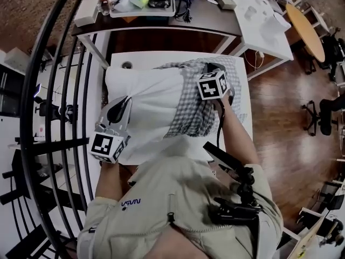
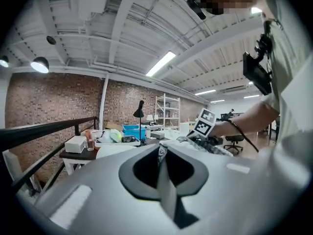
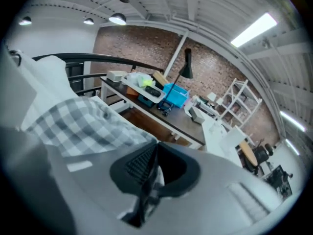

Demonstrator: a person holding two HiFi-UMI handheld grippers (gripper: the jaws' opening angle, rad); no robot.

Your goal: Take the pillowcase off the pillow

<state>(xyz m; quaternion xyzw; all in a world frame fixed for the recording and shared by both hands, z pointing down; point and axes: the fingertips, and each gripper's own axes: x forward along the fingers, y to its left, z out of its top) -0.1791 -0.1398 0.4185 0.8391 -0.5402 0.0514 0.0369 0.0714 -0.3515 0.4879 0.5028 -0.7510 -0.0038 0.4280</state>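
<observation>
Right gripper gripped pillowcase, 3 o'clock; left gripper pinched pillow, 9 o'clock (anchor). Advised: pull apart steadily.

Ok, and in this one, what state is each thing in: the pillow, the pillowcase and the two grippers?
pillow: lying on the table, bare at the end by the left gripper, covered at the other.
pillowcase: partly pulled off, bunched over the pillow's end by the right gripper.
left gripper: shut, with a thin fold of the pillow pinched in it.
right gripper: shut on the pillowcase's checked cloth.
</observation>
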